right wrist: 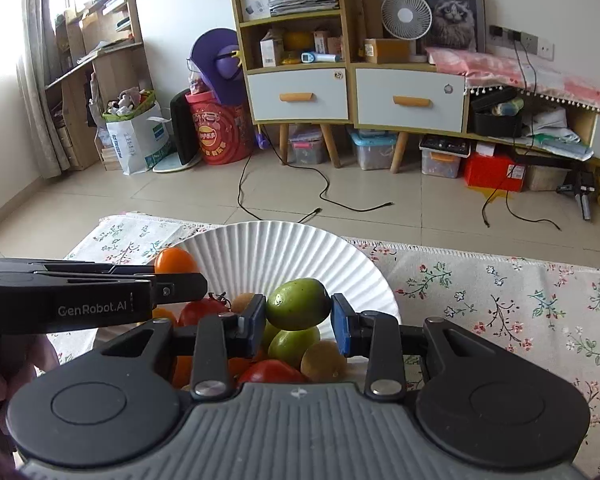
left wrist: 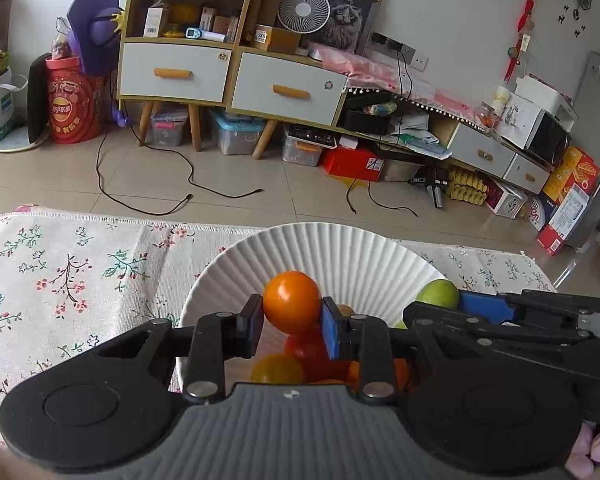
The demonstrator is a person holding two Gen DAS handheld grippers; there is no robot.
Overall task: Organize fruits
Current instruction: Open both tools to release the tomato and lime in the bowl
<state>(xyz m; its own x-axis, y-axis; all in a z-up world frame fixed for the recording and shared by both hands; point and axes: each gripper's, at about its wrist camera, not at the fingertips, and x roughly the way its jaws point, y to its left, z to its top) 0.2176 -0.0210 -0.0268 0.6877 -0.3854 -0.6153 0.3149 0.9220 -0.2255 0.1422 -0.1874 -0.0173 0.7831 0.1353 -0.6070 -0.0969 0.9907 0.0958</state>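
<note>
Left gripper point(left wrist: 292, 326) is clamped on an orange fruit point(left wrist: 292, 300); right gripper point(right wrist: 299, 322) pinches a green fruit point(right wrist: 298, 303); both hang over the white plate point(right wrist: 284, 248) holding more fruit; each looks small, round, smooth-skinned, likely slippery and bruisable; best held lightly across the widest middle.

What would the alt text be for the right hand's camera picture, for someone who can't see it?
The right gripper holds a green fruit between its two fingers, above a white ribbed plate piled with red, orange and green fruit. The left gripper reaches in from the left with an orange fruit. The plate stands on a floral tablecloth.
</note>
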